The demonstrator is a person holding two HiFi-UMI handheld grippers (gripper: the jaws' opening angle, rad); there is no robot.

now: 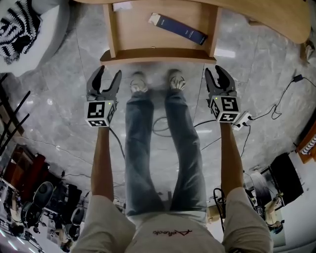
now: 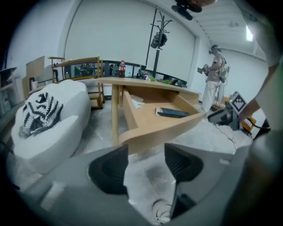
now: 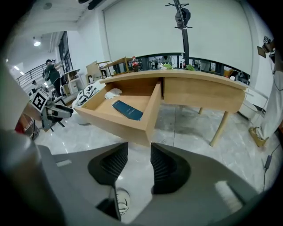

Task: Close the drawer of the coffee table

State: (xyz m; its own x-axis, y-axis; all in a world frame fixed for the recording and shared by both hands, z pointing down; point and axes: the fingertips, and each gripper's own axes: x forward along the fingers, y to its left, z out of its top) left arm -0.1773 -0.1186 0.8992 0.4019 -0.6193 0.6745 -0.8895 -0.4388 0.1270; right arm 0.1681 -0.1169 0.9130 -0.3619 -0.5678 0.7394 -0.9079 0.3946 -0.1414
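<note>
Work on closing the drawer has not begun, as far as I can tell. On the left, at 9 o'clock in the head view, the left gripper [image 1: 109,71] hangs in the air. Its two jaws are apart and nothing is between them. It is near the left end of the front board [image 1: 158,54] but not touching it.

The drawer [image 1: 143,32] sits at 12 o'clock, pulled far out from under the surface [image 1: 276,20], just past the person's shoes [image 1: 138,83]. Inside it, a dark blue book [image 1: 177,28] lies toward 1 o'clock and a white thing [image 1: 122,6] toward 11 o'clock.

On the right, at 3 o'clock, the right gripper [image 1: 213,71] also hangs free. Its jaws are apart and hold nothing. It is near the right end of the front board, not touching.

I think the whole job is left to do. The grippers have to reach the front board and push the drawer all the way in, toward 12 o'clock.

Counting: two grippers, one drawer, one surface, one blue book, one white thing, two shoes.
</note>
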